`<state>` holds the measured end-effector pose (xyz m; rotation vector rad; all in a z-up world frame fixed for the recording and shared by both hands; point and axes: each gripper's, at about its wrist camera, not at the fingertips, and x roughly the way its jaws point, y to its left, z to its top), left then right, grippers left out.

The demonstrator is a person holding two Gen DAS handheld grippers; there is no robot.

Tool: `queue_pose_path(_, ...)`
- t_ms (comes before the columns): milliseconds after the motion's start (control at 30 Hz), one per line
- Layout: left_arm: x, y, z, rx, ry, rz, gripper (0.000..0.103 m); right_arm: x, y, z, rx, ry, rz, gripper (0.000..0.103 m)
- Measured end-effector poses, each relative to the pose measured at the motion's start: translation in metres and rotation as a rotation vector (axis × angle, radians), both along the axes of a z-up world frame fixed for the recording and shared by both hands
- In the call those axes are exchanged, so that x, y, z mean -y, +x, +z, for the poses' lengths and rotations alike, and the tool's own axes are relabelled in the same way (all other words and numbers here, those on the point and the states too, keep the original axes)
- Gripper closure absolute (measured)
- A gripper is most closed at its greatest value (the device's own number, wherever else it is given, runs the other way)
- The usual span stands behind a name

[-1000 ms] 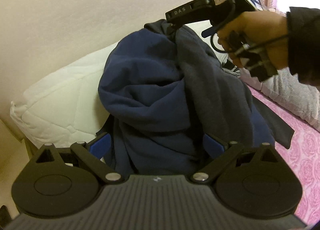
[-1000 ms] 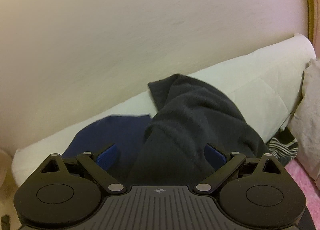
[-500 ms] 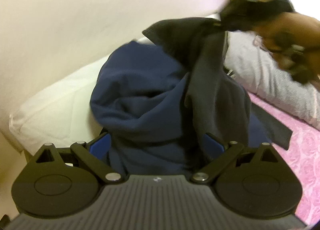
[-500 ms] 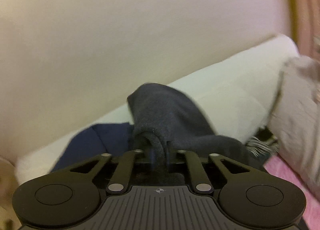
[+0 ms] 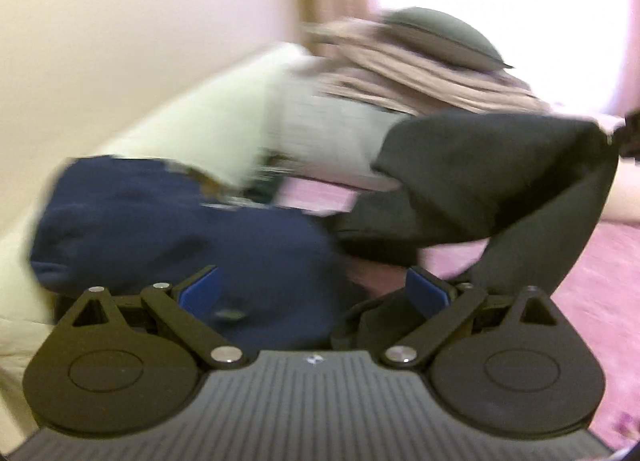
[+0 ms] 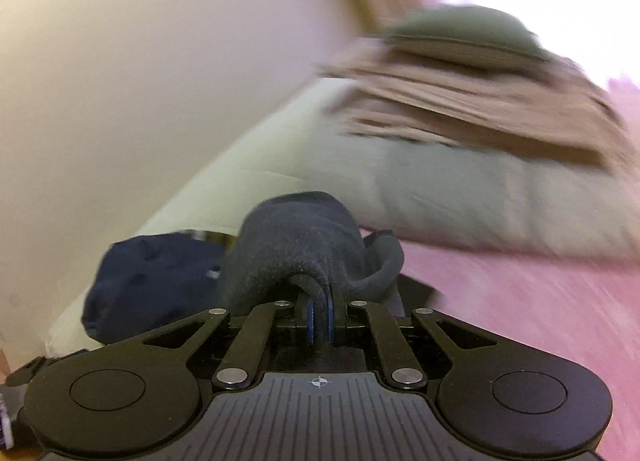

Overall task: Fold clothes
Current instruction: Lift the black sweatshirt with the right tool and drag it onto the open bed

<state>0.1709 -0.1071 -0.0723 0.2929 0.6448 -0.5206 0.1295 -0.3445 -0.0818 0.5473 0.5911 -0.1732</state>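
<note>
Fleece, dark grey and thick, is pinched between the blue pads [image 6: 309,321] of the right gripper [image 6: 319,321], whose jaws are closed almost fully on a fold of the dark grey fleece garment [image 6: 296,245]. That fold humps up directly ahead of the fingertips and drops away to the left and right of them. Ahead and to the left of this gripper lies a navy blue fleece garment [image 6: 148,277], bunched against a long white quilted bolster [image 6: 248,165] that runs along the cream wall [image 6: 140,61]. Ahead and to the right, a pale grey-white pillow [image 6: 460,201] carries a stack of beige folded cloth [image 6: 480,101] with a dark olive cushion [image 6: 468,29] on top. Pink bedding [image 6: 520,301] spreads to the right of the tool.

The left gripper [image 5: 312,293] stands wide open, its blue pads [image 5: 198,293] well apart and clamped on nothing. Navy fleece [image 5: 180,229] sits between and ahead of its fingers, nearer the left one; contact with the pad cannot be confirmed. The grey garment [image 5: 500,181] stretches in the air ahead and to the right, one strip falling to the right finger. The same bolster [image 5: 192,117], pillow [image 5: 328,129], beige stack [image 5: 420,73] and olive cushion [image 5: 436,33] lie beyond. Both views are motion-blurred; fine detail is unreadable.
</note>
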Motion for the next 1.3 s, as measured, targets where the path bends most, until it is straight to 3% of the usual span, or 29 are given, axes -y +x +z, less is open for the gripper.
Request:
queue_pose_path(167, 0.087, -0.073, -0.021, -0.123, -0.009, -0.193, 0.006, 0.075, -0.166, -0.029, -0.117, 0.072, -0.223, 0.098)
queue_pose_path(267, 0.136, -0.114, -0.034, -0.201, 0.000, -0.305, 0.006, 0.117, -0.254, -0.052, -0.237, 0.081, -0.414, 0.098)
queue_pose_path(400, 0.180, -0.145, -0.051, -0.248, 0.059, -0.440, 0.006, 0.156, -0.334, -0.075, -0.429, 0.074, -0.592, 0.098)
queue_pose_path(433, 0.188, -0.151, -0.055, -0.250, 0.077, -0.474, 0.006, 0.162, -0.349, -0.079, -0.451, 0.071, -0.610, 0.090)
queue_pose_path(467, 0.196, -0.157, -0.058, -0.251, 0.095, -0.508, 0.006, 0.166, -0.363, -0.083, -0.469, 0.069, -0.626, 0.055)
queue_pose_path(533, 0.208, -0.167, -0.067, -0.248, 0.131, -0.562, 0.006, 0.166, -0.369, -0.083, -0.463, 0.057, -0.642, 0.010)
queue_pose_path(667, 0.220, -0.172, -0.092, -0.266, 0.170, -0.643, 0.006, 0.151, -0.367, -0.086, -0.471, 0.057, -0.602, 0.010)
queue_pose_path(867, 0.242, -0.178, -0.133, -0.314, 0.193, -0.715, 0.013, 0.143, -0.354, -0.123, -0.564, 0.068, -0.552, 0.010)
queue_pose_path(1000, 0.259, -0.187, -0.154, -0.335, 0.224, -0.753, 0.013, 0.165, -0.345, -0.149, -0.600, 0.092, -0.538, 0.010)
queue_pose_path(1100, 0.272, -0.200, -0.168, -0.357, 0.226, -0.754, 0.013, 0.196, -0.339, -0.171, -0.571, 0.116, -0.524, 0.010)
queue_pose_path(1300, 0.315, -0.247, -0.229, -0.537, 0.245, -0.721, 0.014, 0.245, -0.331, -0.219, -0.571, 0.102, -0.445, 0.011)
